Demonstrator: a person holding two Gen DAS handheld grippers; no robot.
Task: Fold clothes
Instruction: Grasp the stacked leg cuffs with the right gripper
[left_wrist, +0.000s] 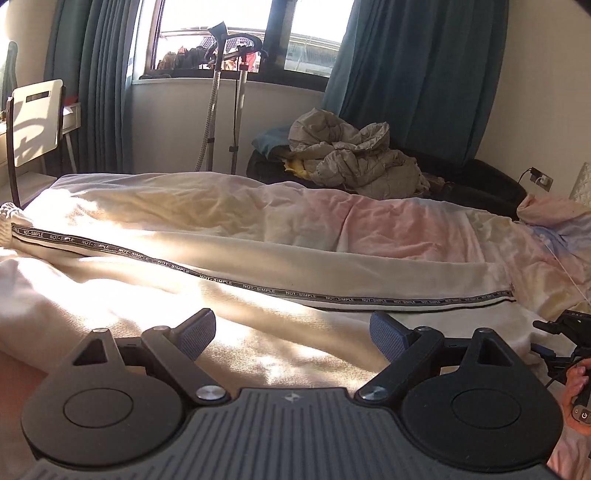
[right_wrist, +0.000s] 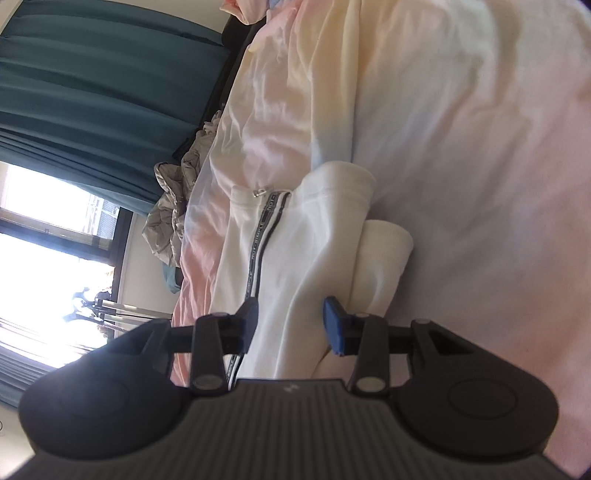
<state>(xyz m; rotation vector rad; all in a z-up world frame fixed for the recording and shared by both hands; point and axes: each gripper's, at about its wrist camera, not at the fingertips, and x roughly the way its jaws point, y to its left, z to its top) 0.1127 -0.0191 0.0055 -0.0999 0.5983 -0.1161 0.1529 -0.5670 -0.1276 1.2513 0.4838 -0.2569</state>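
Your left gripper (left_wrist: 292, 332) hangs with its jaws spread wide and nothing between them, just above the cream trousers (left_wrist: 221, 280) lying lengthwise across the bed (left_wrist: 388, 221). A black lettered stripe (left_wrist: 258, 286) runs along the leg. At the right edge your hand (left_wrist: 576, 391) grips the other tool. Behind the bed, a crumpled grey jacket (left_wrist: 354, 155) sits beneath teal curtains (left_wrist: 417, 66).

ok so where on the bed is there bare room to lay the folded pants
Free: the pastel bedspread beyond the white pants, up to the far edge by the jacket pile. Crowded: the near side, covered by the pants, under the left gripper.
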